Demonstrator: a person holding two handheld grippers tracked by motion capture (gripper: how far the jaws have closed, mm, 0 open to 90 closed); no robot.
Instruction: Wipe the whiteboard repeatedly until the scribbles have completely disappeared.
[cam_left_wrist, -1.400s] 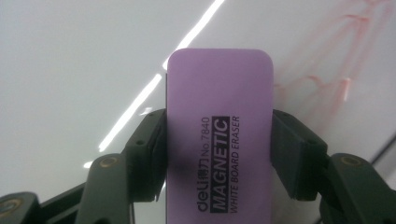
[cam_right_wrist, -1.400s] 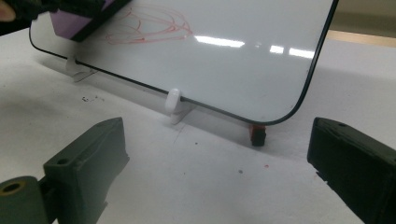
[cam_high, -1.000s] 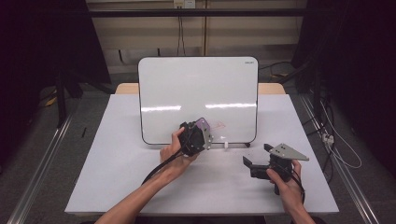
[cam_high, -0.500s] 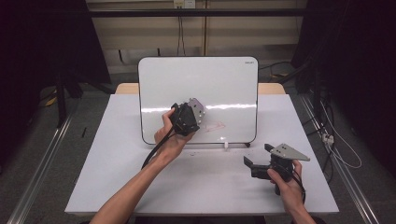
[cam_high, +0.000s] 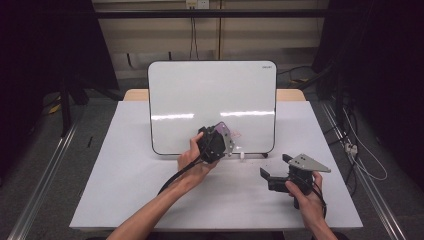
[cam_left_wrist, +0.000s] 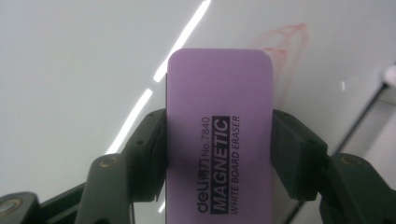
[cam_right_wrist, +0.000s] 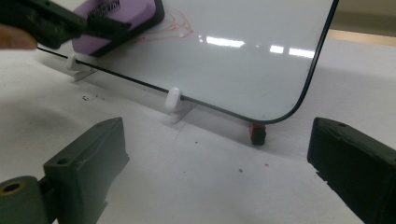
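Here the left tool (cam_left_wrist: 219, 154) grips a flat purple magnetic eraser (cam_left_wrist: 219, 140), pressed on the upright white whiteboard (cam_high: 210, 95) beside faint red marks (cam_left_wrist: 289, 42). Next, I think, it must wipe across them; the right tool (cam_right_wrist: 219, 172) rests open on the tabletop (cam_high: 125, 170).

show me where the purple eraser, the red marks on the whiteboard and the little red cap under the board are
purple eraser (cam_left_wrist: 219, 107), left gripper view, bare upper face above the print
red marks (cam_right_wrist: 177, 25), right gripper view, scribble right of the eraser
red cap (cam_right_wrist: 257, 133), right gripper view, its side, under the board's corner
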